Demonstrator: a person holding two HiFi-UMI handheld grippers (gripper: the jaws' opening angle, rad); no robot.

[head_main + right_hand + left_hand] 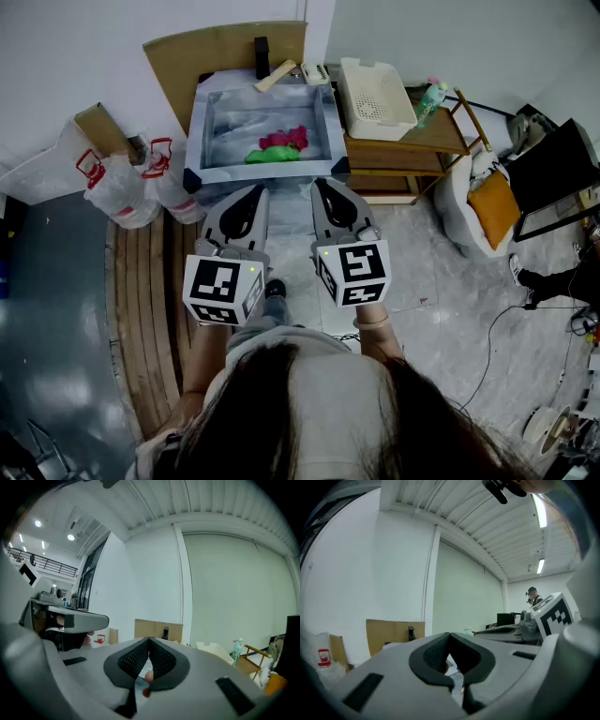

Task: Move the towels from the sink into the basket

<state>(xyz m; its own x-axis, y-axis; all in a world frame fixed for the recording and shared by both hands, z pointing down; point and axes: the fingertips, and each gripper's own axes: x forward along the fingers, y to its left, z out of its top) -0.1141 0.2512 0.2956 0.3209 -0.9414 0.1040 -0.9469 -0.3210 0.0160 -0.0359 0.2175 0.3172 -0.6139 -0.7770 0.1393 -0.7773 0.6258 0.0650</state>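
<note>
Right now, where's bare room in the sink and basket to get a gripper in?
Sink: the left part is bare, from its left wall to the green towel. It is crowded at the front middle, where the green towel and the red towel lie touching. Basket looks empty throughout; a bottle stands just right of it.

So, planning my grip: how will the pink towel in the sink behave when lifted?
Likely floppy: the pink towel lies crumpled in the sink, so it should sag. It seems to touch the green towel, which might drag along.
</note>
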